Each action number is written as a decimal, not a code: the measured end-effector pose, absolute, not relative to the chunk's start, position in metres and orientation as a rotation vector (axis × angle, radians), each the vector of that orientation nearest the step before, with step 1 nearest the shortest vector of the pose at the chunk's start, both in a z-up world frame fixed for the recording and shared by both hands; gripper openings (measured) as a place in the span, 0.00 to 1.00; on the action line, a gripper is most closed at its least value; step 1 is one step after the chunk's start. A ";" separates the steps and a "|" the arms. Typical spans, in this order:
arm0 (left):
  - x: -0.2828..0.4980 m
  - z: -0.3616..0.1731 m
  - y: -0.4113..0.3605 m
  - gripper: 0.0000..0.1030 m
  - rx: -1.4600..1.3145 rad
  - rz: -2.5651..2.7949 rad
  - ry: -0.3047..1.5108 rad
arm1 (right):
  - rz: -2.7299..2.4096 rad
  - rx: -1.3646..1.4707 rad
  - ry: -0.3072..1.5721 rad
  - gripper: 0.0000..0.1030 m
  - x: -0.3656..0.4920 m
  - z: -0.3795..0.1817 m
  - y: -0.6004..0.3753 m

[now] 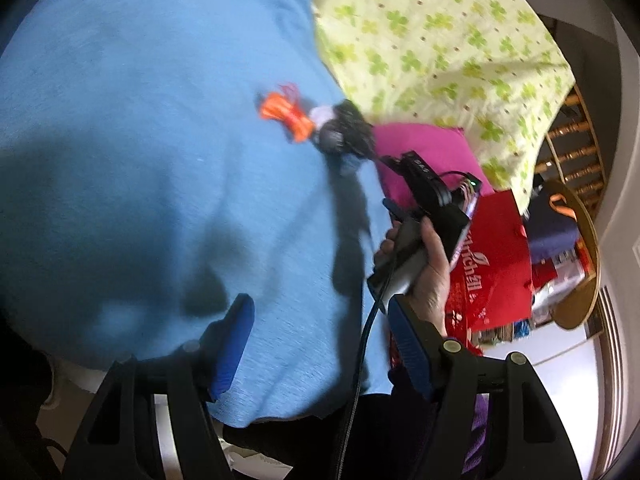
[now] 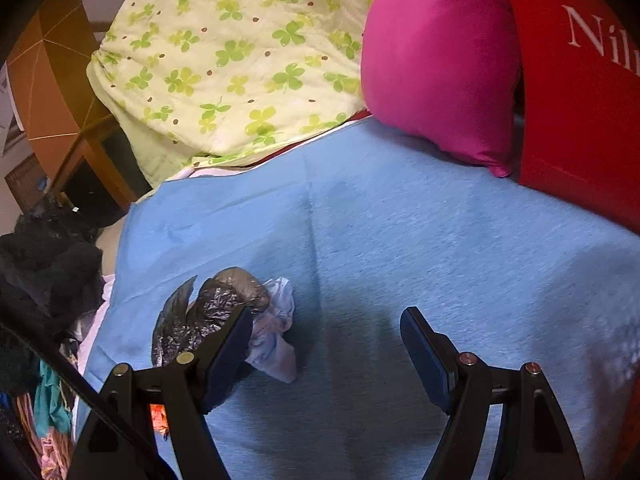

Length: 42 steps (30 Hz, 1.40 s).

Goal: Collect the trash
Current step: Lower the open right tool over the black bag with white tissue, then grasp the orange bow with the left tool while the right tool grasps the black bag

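Observation:
On a light blue blanket (image 2: 400, 220) lie three bits of trash together. They are a crumpled dark plastic film (image 2: 216, 304), a white crumpled tissue (image 2: 280, 332) and an orange wrapper (image 1: 286, 116). My right gripper (image 2: 328, 344) hangs open just above the blanket. Its left finger (image 2: 232, 344) is right beside the film and tissue, and nothing sits between the jaws. In the left wrist view the same pile (image 1: 336, 128) lies farther off. My left gripper (image 1: 320, 340) is open and empty over the blanket's near part. A hand (image 1: 432, 256) holds the right gripper's handle.
A red paper bag (image 2: 580, 100) stands at the right with a pink cushion (image 2: 440, 60) against it. A clover-print quilt (image 2: 232, 52) is heaped at the back. Dark clothes (image 2: 44, 264) pile up past the blanket's left edge. Wooden furniture (image 1: 580, 240) stands beyond.

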<state>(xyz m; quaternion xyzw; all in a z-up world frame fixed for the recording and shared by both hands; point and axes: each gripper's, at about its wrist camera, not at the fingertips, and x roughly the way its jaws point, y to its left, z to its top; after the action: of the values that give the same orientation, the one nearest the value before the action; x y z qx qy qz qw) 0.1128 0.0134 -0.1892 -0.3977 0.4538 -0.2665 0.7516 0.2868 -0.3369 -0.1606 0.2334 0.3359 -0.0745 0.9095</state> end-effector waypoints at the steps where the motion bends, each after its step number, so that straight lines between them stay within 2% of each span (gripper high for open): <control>1: 0.114 -0.190 0.014 0.68 -0.874 -0.582 0.997 | -0.145 0.473 0.694 0.77 0.288 -0.160 -0.334; 10: 0.131 -0.189 0.015 0.68 -0.783 -0.594 1.031 | -0.027 0.375 0.667 0.77 0.304 -0.153 -0.307; 13: 0.152 -0.174 0.020 0.69 -0.712 -0.555 0.983 | 0.011 0.372 0.676 0.77 0.310 -0.155 -0.305; 16: 0.179 -0.154 0.021 0.75 -0.581 -0.473 0.891 | 0.052 0.400 0.686 0.77 0.318 -0.157 -0.307; 21: 0.233 -0.136 0.011 0.76 -0.455 -0.360 0.786 | 0.141 0.494 0.698 0.77 0.328 -0.159 -0.308; 28: 0.295 -0.162 -0.025 0.76 -0.311 -0.379 0.841 | 0.174 0.568 0.726 0.77 0.338 -0.163 -0.307; 35: 0.316 -0.182 -0.043 0.75 -0.268 -0.403 0.896 | 0.170 0.529 0.671 0.77 0.328 -0.147 -0.307; 37: 0.320 -0.184 -0.047 0.73 -0.247 -0.408 0.896 | 0.192 0.517 0.683 0.77 0.329 -0.147 -0.302; 39: 0.324 -0.188 -0.051 0.61 -0.231 -0.413 0.915 | 0.195 0.484 0.703 0.77 0.332 -0.150 -0.294; 42: 0.326 -0.192 -0.057 0.54 -0.223 -0.439 0.927 | 0.192 0.438 0.739 0.77 0.338 -0.159 -0.282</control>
<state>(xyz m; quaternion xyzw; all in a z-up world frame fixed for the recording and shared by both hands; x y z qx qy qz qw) 0.3259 -0.0575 -0.1920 -0.1063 0.4427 -0.2095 0.8654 0.3382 -0.2823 -0.1593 0.2120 0.3578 0.0931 0.9046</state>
